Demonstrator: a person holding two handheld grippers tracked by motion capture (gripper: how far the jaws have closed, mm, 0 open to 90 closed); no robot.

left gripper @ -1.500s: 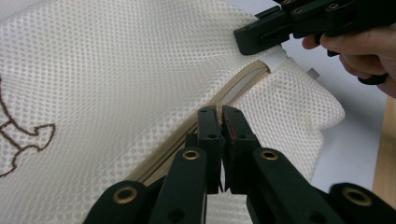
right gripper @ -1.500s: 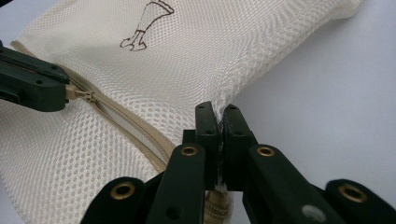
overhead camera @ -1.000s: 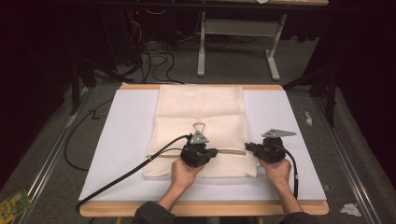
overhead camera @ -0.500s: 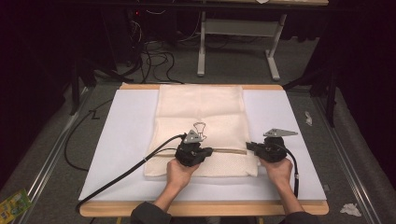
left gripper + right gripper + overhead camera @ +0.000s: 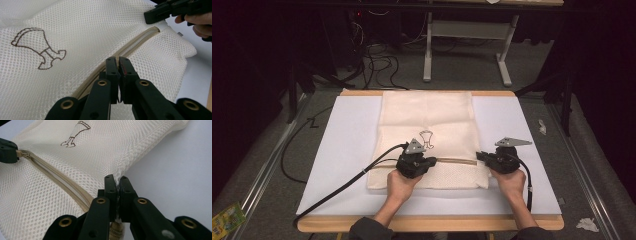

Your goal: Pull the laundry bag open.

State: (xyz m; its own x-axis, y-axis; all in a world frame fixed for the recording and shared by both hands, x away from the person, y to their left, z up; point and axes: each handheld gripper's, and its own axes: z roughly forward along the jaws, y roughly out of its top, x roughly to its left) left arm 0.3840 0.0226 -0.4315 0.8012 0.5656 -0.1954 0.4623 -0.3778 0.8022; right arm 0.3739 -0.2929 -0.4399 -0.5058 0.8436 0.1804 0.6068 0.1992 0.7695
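The left gripper [image 5: 117, 65] is clenched on the zipper [image 5: 130, 46] partway along a cream mesh laundry bag [image 5: 427, 125]. The right gripper [image 5: 117, 185] pinches the bag's right edge at the zipper's end. The bag lies flat on the white table cover [image 5: 347, 145], its long axis running away from the person, the zipper crossing it left to right near the near end.

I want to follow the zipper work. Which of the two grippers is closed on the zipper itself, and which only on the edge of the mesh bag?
The left gripper pinches the zipper midway along; the right gripper clamps the mesh bag at its edge.
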